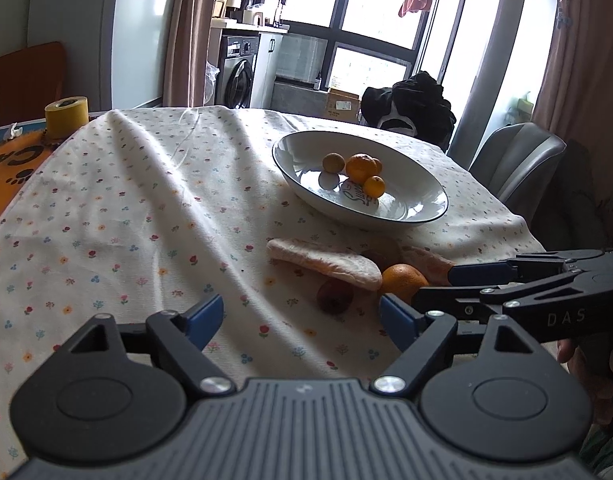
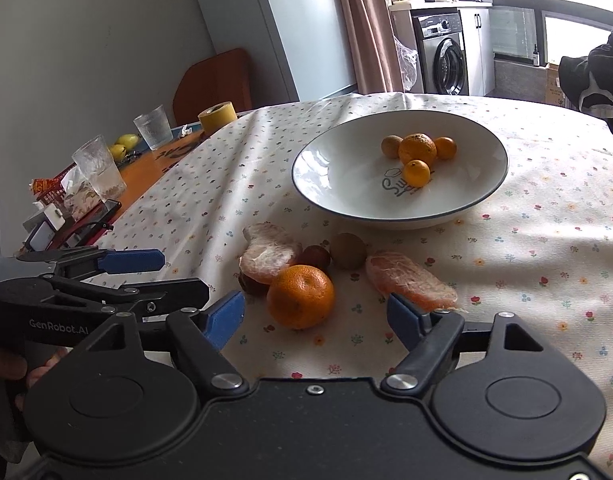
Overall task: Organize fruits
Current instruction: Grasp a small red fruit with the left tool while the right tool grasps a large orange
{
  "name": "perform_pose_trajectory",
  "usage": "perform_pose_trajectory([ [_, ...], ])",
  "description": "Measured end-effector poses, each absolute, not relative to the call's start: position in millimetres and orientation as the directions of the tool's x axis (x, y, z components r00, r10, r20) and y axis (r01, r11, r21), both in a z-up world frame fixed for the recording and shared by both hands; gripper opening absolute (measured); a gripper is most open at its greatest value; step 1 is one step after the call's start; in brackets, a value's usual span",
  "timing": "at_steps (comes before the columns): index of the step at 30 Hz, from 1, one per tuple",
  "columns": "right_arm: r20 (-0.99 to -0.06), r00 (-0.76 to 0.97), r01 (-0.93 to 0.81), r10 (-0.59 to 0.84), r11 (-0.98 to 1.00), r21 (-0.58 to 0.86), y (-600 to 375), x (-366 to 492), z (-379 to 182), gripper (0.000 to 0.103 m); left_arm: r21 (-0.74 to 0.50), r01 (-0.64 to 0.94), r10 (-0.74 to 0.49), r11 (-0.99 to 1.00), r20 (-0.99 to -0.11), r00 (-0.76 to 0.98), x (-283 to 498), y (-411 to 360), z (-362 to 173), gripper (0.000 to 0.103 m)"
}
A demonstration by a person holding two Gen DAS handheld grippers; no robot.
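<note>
A white bowl point(image 1: 422, 204) point(image 2: 338, 184) on the flowered tablecloth holds oranges point(image 1: 361, 167) point(image 2: 417, 149) and a brown kiwi point(image 1: 333, 162) point(image 2: 391, 146). In front of it lie an orange point(image 1: 402, 282) point(image 2: 300, 296), two peeled pomelo pieces point(image 1: 326, 262) point(image 2: 268, 258) point(image 2: 408, 280), a dark red fruit point(image 1: 334, 296) point(image 2: 316, 257) and a kiwi point(image 2: 348, 250). My left gripper point(image 1: 300, 312) is open and empty, short of the fruit. My right gripper point(image 2: 316, 316) is open with the orange just ahead of its jaws. It also shows in the left wrist view point(image 1: 450, 284).
A yellow tape roll point(image 1: 66, 116) point(image 2: 216, 116), glasses point(image 2: 100, 168) and clutter stand on the orange mat at the table's left. A grey chair point(image 1: 514, 160) and a black garment point(image 1: 418, 108) are beyond the far edge.
</note>
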State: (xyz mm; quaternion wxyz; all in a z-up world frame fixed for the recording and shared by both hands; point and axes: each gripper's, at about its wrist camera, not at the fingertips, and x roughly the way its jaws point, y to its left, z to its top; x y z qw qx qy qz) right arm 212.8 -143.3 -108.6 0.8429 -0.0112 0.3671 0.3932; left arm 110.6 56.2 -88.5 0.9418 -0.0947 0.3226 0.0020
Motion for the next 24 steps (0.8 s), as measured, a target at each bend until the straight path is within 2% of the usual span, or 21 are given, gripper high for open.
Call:
perform_pose_trajectory([
  [3,-0.633,0.408,-0.677,0.658,0.684,0.274,-138,216,-111,0.072,-0.173,-0.06,-0.06,0.983,-0.611,0.79,113,57,-90,0.081],
  [5,-0.637,0.398,-0.68,0.66,0.679,0.279,-133,218,-113,0.069,-0.176,-0.051,-0.07,0.983,-0.616,0.784,116,58,-92,0.071],
  [8,-0.639,0.383,-0.686,0.666,0.669,0.286,-129,220,-115,0.064,-0.182,-0.041,-0.083,0.982,-0.622,0.779,120,58,-94,0.064],
  [9,-0.641,0.377,-0.688,0.668,0.666,0.289,-127,220,-117,0.055,-0.183,-0.037,-0.086,0.982,-0.623,0.777,121,58,-94,0.064],
  [10,-0.644,0.369,-0.69,0.67,0.662,0.294,-125,221,-119,0.04,-0.182,-0.034,-0.089,0.983,-0.625,0.776,123,57,-95,0.063],
  [18,-0.645,0.354,-0.681,0.678,0.659,0.319,-132,225,-121,0.039,-0.175,0.007,-0.118,0.984,-0.628,0.769,134,46,-99,0.055],
  [20,-0.645,0.358,-0.677,0.675,0.663,0.319,-135,226,-121,0.039,-0.176,0.017,-0.127,0.984,-0.635,0.762,137,44,-100,0.048],
  [24,-0.644,0.366,-0.67,0.672,0.67,0.318,-141,227,-119,0.039,-0.172,0.034,-0.138,0.984,-0.641,0.755,142,39,-103,0.043],
])
